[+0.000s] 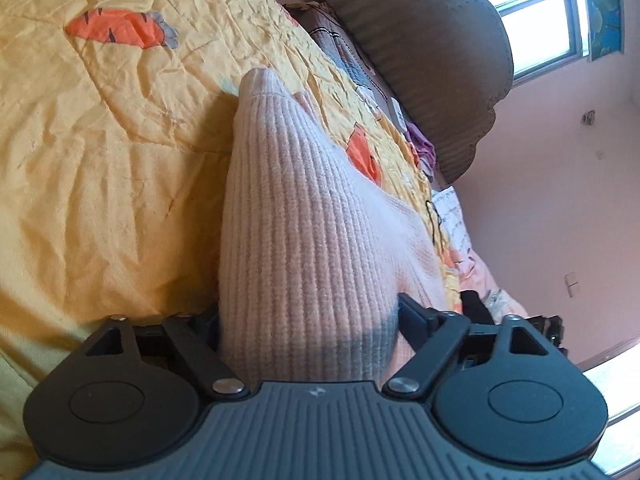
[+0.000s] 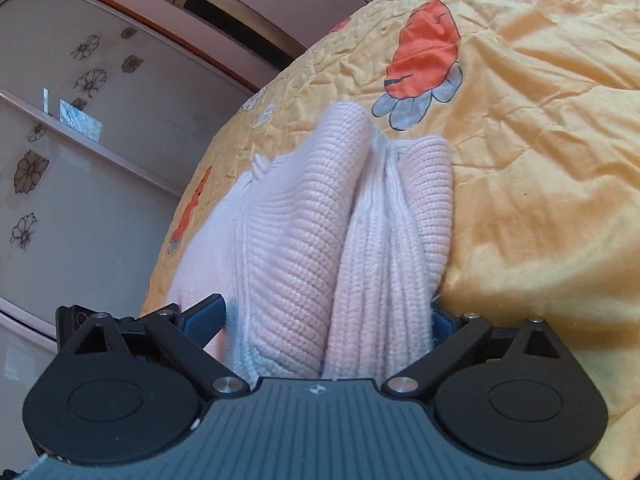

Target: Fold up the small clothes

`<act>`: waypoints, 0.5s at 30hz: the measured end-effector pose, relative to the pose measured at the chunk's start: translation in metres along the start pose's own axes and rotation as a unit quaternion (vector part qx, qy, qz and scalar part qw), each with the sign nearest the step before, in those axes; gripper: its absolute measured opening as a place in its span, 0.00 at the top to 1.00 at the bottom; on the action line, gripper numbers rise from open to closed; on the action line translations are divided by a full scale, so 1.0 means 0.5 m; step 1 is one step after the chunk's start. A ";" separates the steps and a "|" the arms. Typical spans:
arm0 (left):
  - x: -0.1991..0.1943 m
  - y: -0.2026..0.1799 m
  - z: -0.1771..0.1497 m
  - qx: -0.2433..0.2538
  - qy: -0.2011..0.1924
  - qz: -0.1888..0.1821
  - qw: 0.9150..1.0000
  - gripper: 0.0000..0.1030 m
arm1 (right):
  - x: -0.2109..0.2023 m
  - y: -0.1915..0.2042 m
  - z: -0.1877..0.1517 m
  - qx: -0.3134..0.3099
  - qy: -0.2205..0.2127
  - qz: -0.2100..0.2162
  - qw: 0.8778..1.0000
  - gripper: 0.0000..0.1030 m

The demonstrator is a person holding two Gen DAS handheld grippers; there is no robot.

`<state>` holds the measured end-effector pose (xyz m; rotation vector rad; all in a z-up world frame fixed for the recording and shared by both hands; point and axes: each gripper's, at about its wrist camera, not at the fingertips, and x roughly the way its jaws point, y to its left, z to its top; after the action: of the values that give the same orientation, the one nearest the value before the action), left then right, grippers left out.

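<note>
Between your left gripper's [image 1: 308,320] jaws sits a fold of the pink knit sweater [image 1: 296,216], jaws spread wide, pads hidden so can't tell if they pinch; yellow carrot quilt [image 1: 100,160] beyond. Right gripper [image 2: 328,320]: jaws wide too, bunched sweater between them, grip unclear.

Pink knit garment [image 1: 304,248] hides both hand-held grippers' fingertips.

Left hand-held gripper [image 1: 308,312] and right hand-held gripper [image 2: 328,316] stand spread, angled downward.
</note>
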<state>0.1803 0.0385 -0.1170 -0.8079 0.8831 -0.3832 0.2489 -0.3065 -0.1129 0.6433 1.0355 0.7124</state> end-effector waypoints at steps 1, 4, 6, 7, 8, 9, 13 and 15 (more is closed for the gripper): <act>0.001 -0.014 0.001 0.018 -0.001 0.016 1.000 0.32 | 0.000 0.000 -0.003 0.002 0.000 0.004 1.000 0.15; -0.010 -0.072 0.004 0.079 -0.006 0.057 0.995 0.44 | -0.001 0.022 -0.021 -0.030 0.000 -0.017 0.999 0.42; -0.025 -0.102 0.013 0.101 -0.011 0.071 0.992 0.46 | -0.008 0.054 -0.027 -0.058 -0.006 -0.038 0.998 0.46; -0.036 -0.116 0.018 0.119 -0.014 0.077 0.990 0.46 | -0.010 0.073 -0.028 -0.069 -0.009 -0.044 0.997 0.47; -0.053 -0.125 0.023 0.131 -0.020 0.081 0.988 0.46 | -0.012 0.091 -0.029 -0.079 -0.012 -0.044 0.996 0.47; -0.076 -0.129 0.033 0.137 -0.029 0.082 0.987 0.46 | -0.016 0.103 -0.026 -0.088 -0.016 -0.038 0.995 0.47; -0.161 -0.100 0.075 0.140 -0.050 0.094 0.984 0.45 | 0.002 0.173 -0.015 -0.112 -0.020 -0.005 0.994 0.47; -0.183 -0.059 0.093 0.121 -0.045 0.112 0.985 0.44 | 0.034 0.191 -0.006 -0.102 -0.013 0.019 0.995 0.47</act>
<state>0.1637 0.0961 -0.0287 -0.4924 0.8153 -0.2476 0.2310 -0.2345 -0.0506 0.4951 0.9139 0.8287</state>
